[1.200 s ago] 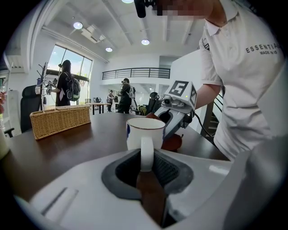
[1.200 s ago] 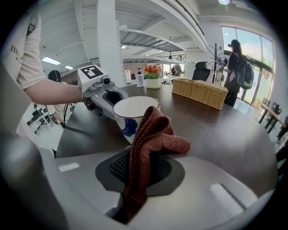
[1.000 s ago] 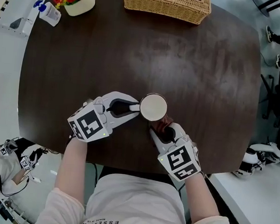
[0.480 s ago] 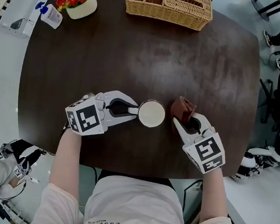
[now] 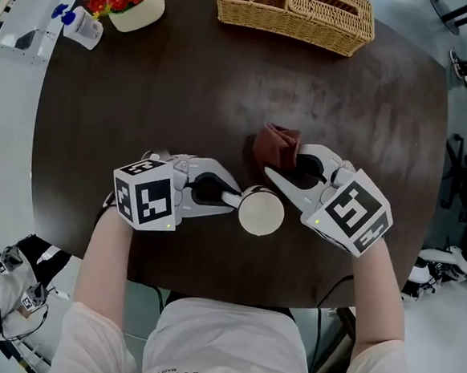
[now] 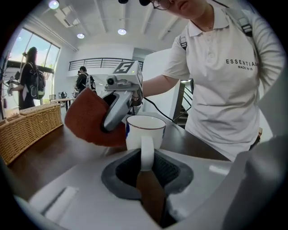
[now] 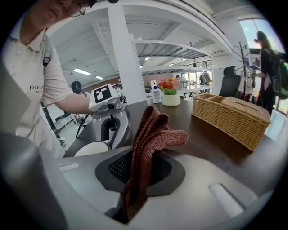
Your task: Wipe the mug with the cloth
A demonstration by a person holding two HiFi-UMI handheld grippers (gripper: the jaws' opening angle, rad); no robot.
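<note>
Dark table: right claw swallows cloth's lower end.

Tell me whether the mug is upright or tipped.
Upright. The mug shows its round rim from above in the head view; the left gripper holds its handle, walls standing vertical.

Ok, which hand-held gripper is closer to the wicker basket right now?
Right. The right hand-held gripper, gripping the cloth, sits farther out toward the basket; the left hand-held gripper, gripping the mug handle, is back nearer the person.
</note>
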